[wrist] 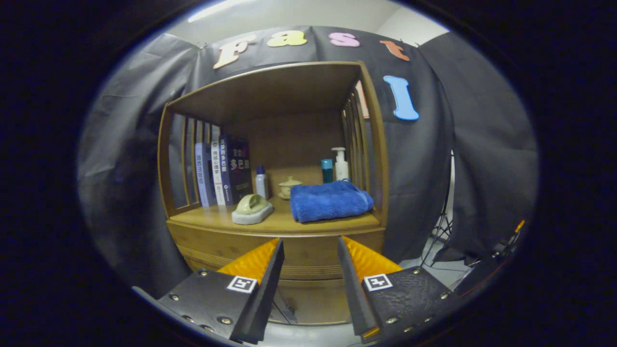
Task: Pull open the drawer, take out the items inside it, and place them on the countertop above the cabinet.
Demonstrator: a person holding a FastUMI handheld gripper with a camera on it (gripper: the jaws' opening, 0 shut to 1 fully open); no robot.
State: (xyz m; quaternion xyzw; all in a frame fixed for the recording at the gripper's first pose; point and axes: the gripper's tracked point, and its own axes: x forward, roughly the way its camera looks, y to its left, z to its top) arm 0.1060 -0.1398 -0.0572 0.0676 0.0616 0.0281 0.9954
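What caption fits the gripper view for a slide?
Open gripper faces the wooden cabinet, its drawer shut, blue towel on the countertop.

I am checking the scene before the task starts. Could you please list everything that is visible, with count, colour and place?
cabinet: 1, brown wood, straight ahead of the gripper, drawer front shut
countertop: 1, brown wood, above the drawer
books: about 4, white, blue and dark, upright at the countertop's left side
small bottle: 1, grey with blue cap, right of the books
soap-like item on a dish: 1, pale green on grey, front left of the countertop
lidded cup: 1, cream, at the back centre
towel: 1, blue, folded, right side
teal container: 1, behind the towel
pump bottle: 1, white, behind the towel
tripod legs: black, right of the cabinet
gripper: 1, fingers open, holding nothing
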